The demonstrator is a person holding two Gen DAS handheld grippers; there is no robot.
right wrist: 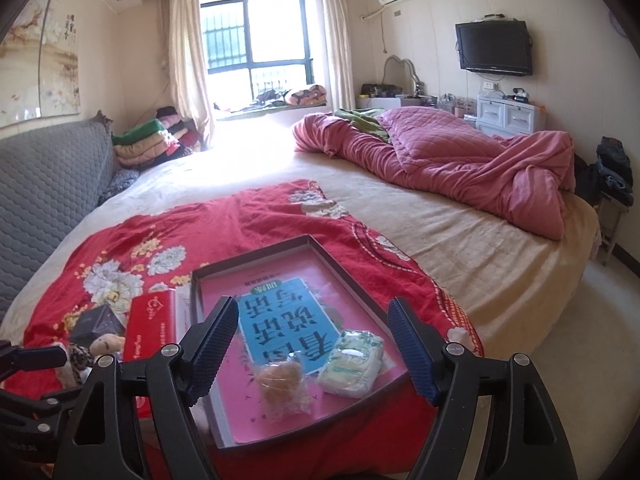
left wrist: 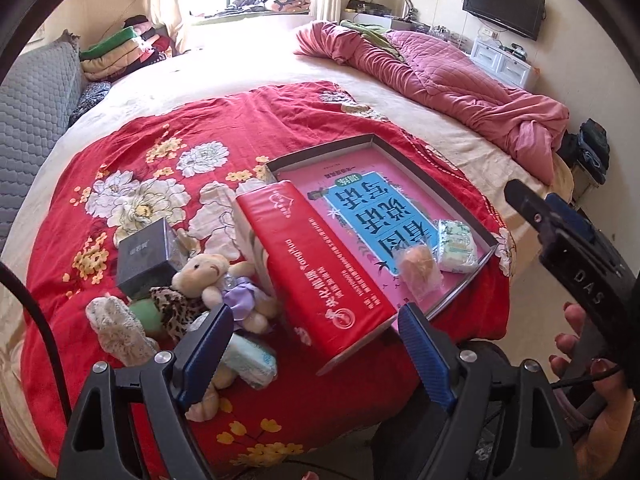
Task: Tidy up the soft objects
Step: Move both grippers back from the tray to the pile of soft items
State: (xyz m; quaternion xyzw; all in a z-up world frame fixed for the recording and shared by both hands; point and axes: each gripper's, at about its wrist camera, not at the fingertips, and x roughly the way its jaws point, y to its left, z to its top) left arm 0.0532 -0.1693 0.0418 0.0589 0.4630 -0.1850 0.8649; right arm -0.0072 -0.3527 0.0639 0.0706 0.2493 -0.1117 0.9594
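Bed with red floral blanket (right wrist: 248, 216) as the work surface. Both grippers have jaws apart, holding nothing.

Done: tray (right wrist: 320, 252) holds a tissue pack (right wrist: 352, 364) and a wrapped bun (right wrist: 282, 384), just ahead of the right gripper (right wrist: 312, 354).

Left: plush bear (left wrist: 212, 276), lace piece (left wrist: 116, 328) and another tissue pack (left wrist: 252, 360) lie loose by the left gripper (left wrist: 316, 356) at its left finger. Roughly halfway, I'd say.

left gripper (left wrist: 316, 354): jaws wide, empty, above red floral blanket (left wrist: 192, 132) | shallow grey-walled pink tray (left wrist: 376, 140): wrapped bun (left wrist: 418, 268), green-white tissue pack (left wrist: 456, 246) inside | red tissue box (left wrist: 320, 264) leaning on tray's left wall | beige plush bear (left wrist: 212, 272) left
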